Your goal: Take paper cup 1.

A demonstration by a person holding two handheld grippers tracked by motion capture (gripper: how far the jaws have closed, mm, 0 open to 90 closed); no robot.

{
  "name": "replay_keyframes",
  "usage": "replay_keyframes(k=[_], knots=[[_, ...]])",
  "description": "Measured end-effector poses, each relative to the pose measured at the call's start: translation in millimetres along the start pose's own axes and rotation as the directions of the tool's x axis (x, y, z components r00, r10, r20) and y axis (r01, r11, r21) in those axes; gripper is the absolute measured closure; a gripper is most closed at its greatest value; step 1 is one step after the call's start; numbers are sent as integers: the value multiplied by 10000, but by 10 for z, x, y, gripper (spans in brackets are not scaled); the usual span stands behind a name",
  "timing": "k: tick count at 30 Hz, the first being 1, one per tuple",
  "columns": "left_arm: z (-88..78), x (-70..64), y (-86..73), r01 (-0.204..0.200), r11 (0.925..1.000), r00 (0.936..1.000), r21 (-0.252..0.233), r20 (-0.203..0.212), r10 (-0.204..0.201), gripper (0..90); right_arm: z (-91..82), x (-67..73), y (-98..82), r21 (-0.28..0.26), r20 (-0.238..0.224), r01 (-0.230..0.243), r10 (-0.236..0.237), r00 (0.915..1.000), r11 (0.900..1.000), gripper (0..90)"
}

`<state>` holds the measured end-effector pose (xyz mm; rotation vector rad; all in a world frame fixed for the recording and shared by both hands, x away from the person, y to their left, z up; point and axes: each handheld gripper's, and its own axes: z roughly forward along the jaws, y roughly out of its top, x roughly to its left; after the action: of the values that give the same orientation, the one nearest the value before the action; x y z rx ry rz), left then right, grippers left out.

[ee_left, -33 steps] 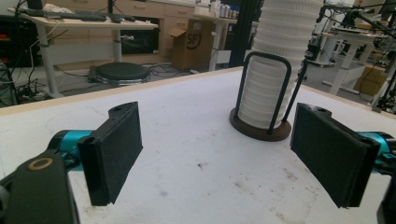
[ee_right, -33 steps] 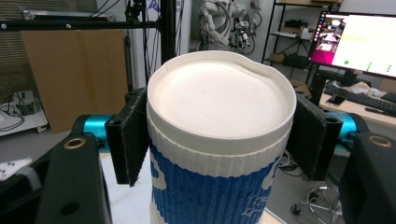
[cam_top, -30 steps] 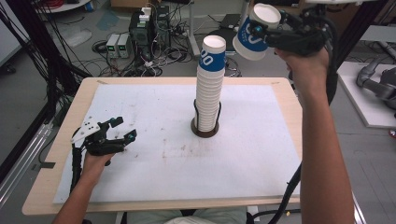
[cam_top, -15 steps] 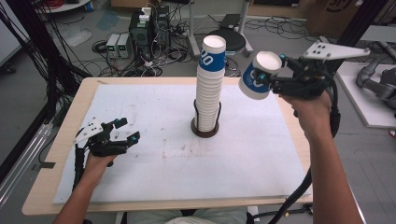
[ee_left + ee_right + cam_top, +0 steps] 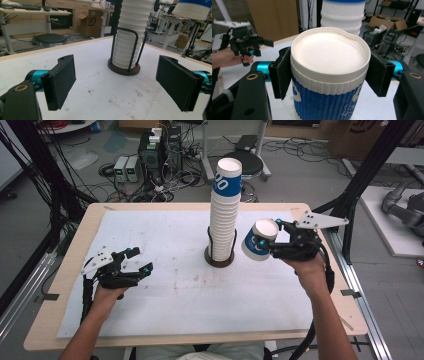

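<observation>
Lowered beside the stack [image 5: 225, 215], my right gripper [image 5: 272, 245] clamps the cup [image 5: 257, 240], ready to set down; left gripper [image 5: 137, 262] jaws wide.

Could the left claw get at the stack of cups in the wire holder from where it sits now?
Probably yes. The left claw stands open and empty, facing the cup stack, with bare white table cover between them. The right claw, holding a blue-and-white cup, sits on the stack's far side.

Ribbed paper cup [image 5: 329, 82] (matt), black wire holder [image 5: 125, 50], wooden table [image 5: 70, 270].
</observation>
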<state>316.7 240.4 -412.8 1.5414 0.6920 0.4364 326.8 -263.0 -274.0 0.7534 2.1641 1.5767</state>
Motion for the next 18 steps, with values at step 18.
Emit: replay_keyframes(k=[18], knots=[[128,-71,34,-300,9992,9982,260,530,286,160,330,76,-573,369,-421,121,-105,9991,9992,306]])
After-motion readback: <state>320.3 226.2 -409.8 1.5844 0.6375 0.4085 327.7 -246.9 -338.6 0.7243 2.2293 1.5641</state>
